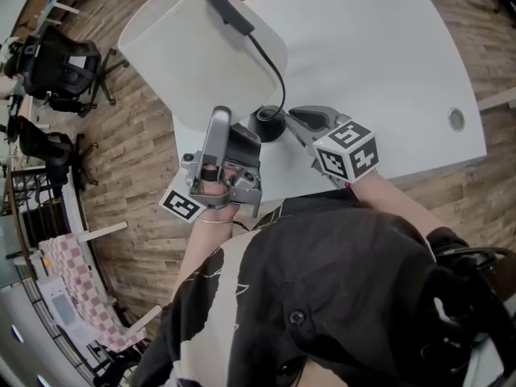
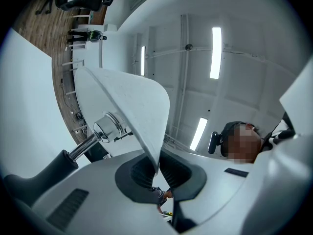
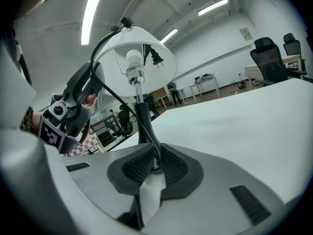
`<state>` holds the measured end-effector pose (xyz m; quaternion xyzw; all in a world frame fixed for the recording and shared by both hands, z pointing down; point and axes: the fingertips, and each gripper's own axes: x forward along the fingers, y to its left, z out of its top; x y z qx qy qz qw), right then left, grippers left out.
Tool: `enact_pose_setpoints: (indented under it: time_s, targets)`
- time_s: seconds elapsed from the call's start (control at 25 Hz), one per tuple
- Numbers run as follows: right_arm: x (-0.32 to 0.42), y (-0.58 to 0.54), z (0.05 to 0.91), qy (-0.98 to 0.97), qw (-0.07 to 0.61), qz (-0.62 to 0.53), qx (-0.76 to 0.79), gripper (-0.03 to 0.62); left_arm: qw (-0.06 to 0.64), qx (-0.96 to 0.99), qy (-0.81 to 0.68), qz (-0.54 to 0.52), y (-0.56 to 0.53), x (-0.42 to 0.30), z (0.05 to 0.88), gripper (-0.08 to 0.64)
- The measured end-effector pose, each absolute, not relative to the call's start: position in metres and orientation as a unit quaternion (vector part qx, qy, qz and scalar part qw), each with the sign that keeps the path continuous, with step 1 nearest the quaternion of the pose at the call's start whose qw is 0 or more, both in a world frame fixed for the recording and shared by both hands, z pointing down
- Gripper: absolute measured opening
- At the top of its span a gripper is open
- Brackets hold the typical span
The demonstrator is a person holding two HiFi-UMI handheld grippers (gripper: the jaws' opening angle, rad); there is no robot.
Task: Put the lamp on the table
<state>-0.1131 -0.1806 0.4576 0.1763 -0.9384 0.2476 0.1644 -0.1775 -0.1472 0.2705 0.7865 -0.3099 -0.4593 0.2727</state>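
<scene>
Shirt (image 1: 339,289): lower frame.
Chair (image 1: 60,63): upper left, off table (image 1: 387,63).
Left gripper (image 2: 157,169): pinching lampshade (image 2: 132,102) rim.
Right gripper (image 3: 155,163): clamped on lamp stem (image 3: 141,116).

We count one white-shaded lamp with a black stem and cord (image 1: 201,55), one white worktop (image 1: 379,71), two grey grippers, the left tongs (image 1: 219,115) and the right tongs (image 1: 295,116), and two black office chairs (image 1: 60,63) (image 1: 40,143).

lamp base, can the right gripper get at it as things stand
Likely yes. The right gripper has its jaws closed round the lamp stem just above the lamp base; only the cord runs alongside. The left gripper grips the shade rim, clear of it.
</scene>
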Motion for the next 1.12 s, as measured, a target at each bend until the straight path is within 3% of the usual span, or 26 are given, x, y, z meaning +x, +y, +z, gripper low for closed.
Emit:
enact_pose_setpoints:
  time_s: [1.12]
  targets:
    - [-0.086, -0.162, 0.477, -0.925, 0.201, 0.251, 0.203, 0.034, 0.269, 0.802, -0.308, -0.436, -0.139, -0.164, 0.279, 0.017]
